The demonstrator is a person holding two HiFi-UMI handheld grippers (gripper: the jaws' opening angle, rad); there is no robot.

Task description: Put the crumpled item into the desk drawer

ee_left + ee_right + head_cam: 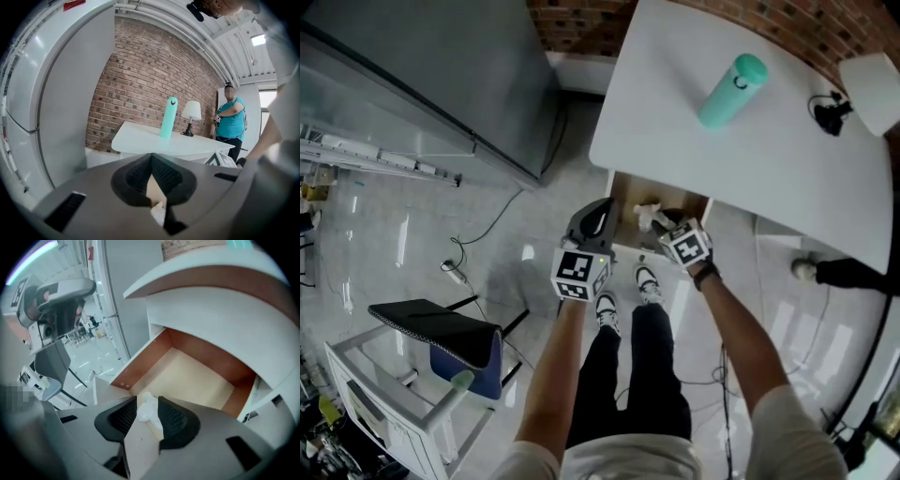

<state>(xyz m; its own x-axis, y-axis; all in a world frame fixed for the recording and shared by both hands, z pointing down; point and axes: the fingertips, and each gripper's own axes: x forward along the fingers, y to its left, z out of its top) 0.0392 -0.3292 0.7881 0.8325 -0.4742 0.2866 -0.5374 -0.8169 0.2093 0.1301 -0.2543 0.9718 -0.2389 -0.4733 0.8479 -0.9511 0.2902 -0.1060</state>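
My right tongs (pixel 147 402) stand about as wide as they go, with nothing clamped in them. The crumpled item (pixel 146 410), a small white wad, does show between the two pads in the right gripper view, but the pads stand clear of it on both sides. I take it to be lying loose on the floor of the desk drawer (pixel 192 373), close to the drawer's front edge. From the head view it sits in the near part of the open drawer, just beside the right tongs and under the lip of the white desk (pixel 750 159). I hold the right tongs pointing steeply down over the drawer because that is the only way in: the desktop overhangs the back of the drawer, so the wad has to go in from above at the front. My left tongs (pixel 151 158) have their tips together and I see nothing pinched in them. They sit at the drawer's left front corner, pointing nearly level toward the desk, and I judge they are parked there to keep out of the right hand's way and to be ready for the drawer front. The wad looks to be in, so what remains, as I read it, is pushing the drawer shut without knocking the teal bottle (pixel 731 91) lying on top
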